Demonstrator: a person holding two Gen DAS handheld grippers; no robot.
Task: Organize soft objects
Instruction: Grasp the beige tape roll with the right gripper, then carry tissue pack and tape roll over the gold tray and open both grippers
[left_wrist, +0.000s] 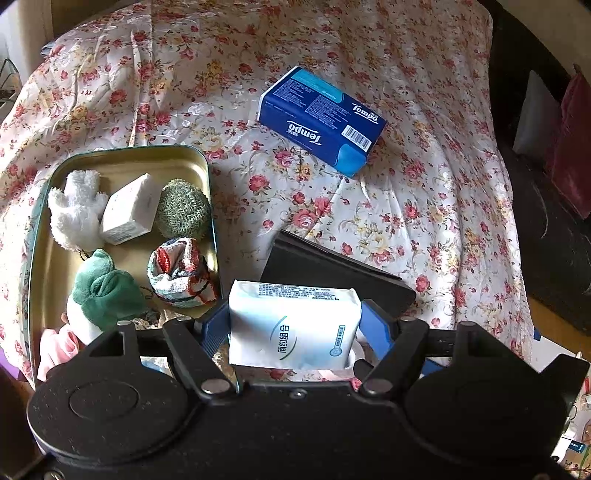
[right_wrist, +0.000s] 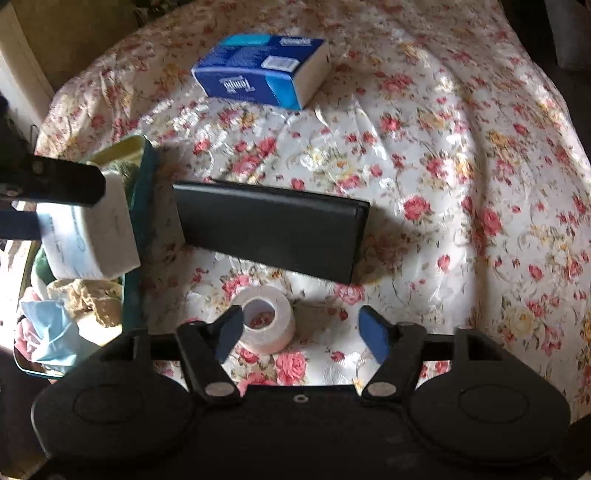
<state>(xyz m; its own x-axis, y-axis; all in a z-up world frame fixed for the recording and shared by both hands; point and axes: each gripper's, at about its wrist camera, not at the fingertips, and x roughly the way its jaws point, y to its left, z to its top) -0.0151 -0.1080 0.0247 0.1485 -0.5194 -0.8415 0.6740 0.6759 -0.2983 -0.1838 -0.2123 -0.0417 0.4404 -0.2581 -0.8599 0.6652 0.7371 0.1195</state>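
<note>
My left gripper (left_wrist: 293, 332) is shut on a white tissue pack (left_wrist: 291, 321), held just right of a gold tin tray (left_wrist: 122, 153). The tray holds a white plush (left_wrist: 75, 210), a small white box (left_wrist: 129, 210), a green knitted ball (left_wrist: 181, 208), a rolled striped cloth (left_wrist: 177, 273) and a green plush (left_wrist: 105, 291). My right gripper (right_wrist: 301, 330) is open low over the bed. A small white paper roll (right_wrist: 266, 321) lies between its fingers, close to the left one, and the right pad stands well clear of it. The held pack (right_wrist: 92, 236) also shows at the left of the right wrist view.
A blue Tempo tissue pack (left_wrist: 321, 118) lies farther out on the floral bedspread (left_wrist: 424, 206). A flat black case (right_wrist: 269, 229) lies between the roll and the blue pack. The tray's near end (right_wrist: 131, 295) holds crumpled blue, tan and pink cloths. Dark floor lies beyond the bed's right edge.
</note>
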